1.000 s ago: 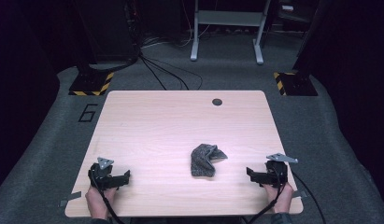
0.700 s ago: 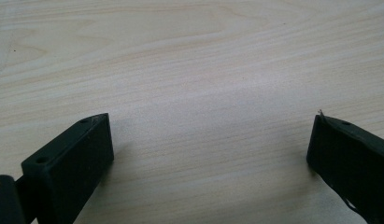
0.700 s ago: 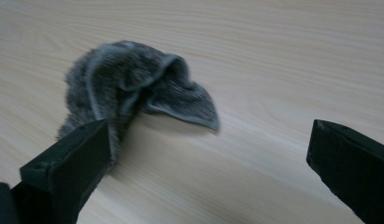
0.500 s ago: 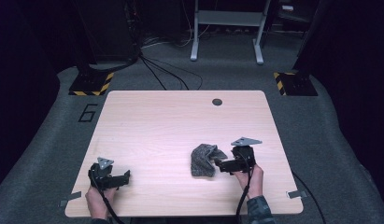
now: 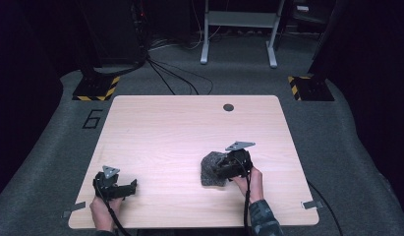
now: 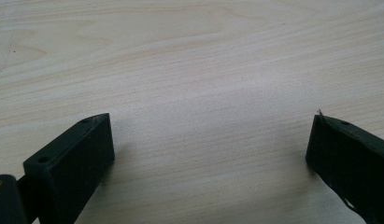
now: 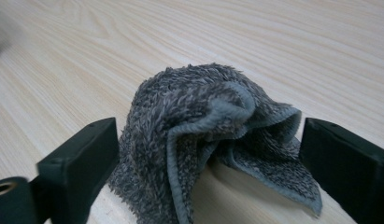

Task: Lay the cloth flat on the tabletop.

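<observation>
Right gripper (image 7: pixel 208 154): fingers wide, straddling crumpled grey terry cloth (image 7: pixel 203 135) on light wood counter (image 5: pixel 165 132); not yet gripped. Left gripper (image 6: pixel 208 154): fingers wide, empty, near-left.

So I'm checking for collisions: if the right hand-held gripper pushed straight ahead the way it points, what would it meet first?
The crumpled grey towel: it sits between the open jaws of the right hand-held gripper, directly ahead. Beyond it lies bare table.

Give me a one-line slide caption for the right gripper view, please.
Open right gripper straddling a crumpled grey towel on a pale wooden table, one black jaw on each side.
</observation>
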Available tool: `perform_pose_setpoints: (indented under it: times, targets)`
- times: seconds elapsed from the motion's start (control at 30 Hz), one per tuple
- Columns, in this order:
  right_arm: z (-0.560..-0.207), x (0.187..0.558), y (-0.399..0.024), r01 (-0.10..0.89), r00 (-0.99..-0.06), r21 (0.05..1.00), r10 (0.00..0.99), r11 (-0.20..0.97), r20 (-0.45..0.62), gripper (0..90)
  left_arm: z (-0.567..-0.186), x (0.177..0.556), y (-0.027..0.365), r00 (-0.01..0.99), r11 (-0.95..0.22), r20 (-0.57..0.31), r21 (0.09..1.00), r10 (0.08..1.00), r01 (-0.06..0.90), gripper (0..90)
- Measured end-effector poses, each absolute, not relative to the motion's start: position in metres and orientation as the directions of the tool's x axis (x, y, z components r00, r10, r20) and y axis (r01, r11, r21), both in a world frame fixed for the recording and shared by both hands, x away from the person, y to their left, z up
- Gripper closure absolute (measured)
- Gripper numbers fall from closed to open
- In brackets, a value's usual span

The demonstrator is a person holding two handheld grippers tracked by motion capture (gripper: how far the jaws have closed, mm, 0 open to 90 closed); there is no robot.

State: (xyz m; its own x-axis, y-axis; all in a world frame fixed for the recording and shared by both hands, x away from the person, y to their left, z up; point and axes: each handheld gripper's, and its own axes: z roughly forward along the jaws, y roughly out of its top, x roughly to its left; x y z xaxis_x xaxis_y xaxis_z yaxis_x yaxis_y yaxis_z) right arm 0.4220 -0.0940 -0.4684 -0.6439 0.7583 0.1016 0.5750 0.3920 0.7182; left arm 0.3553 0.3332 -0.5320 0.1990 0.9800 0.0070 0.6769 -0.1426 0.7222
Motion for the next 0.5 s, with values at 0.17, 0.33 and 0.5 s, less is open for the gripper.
perform_pose_setpoints:
  times: [0.17,0.33,0.5]
  targets:
    - [-0.475,0.425,-0.081,0.581,-0.661,0.691,0.745,0.429,0.093,25.3,-0.532,0.355,0.333,0.198,-0.140,0.004,0.720,0.980,0.679,1.1]
    - [-0.480,0.424,-0.078,0.594,-0.655,0.689,0.747,0.416,0.114,48.9,-0.532,0.355,0.333,0.199,-0.141,0.003,0.721,0.980,0.679,1.3]
    - [-0.483,0.420,-0.080,0.603,-0.645,0.699,0.750,0.383,0.145,74.1,-0.532,0.354,0.332,0.203,-0.147,0.010,0.723,0.979,0.675,2.0]
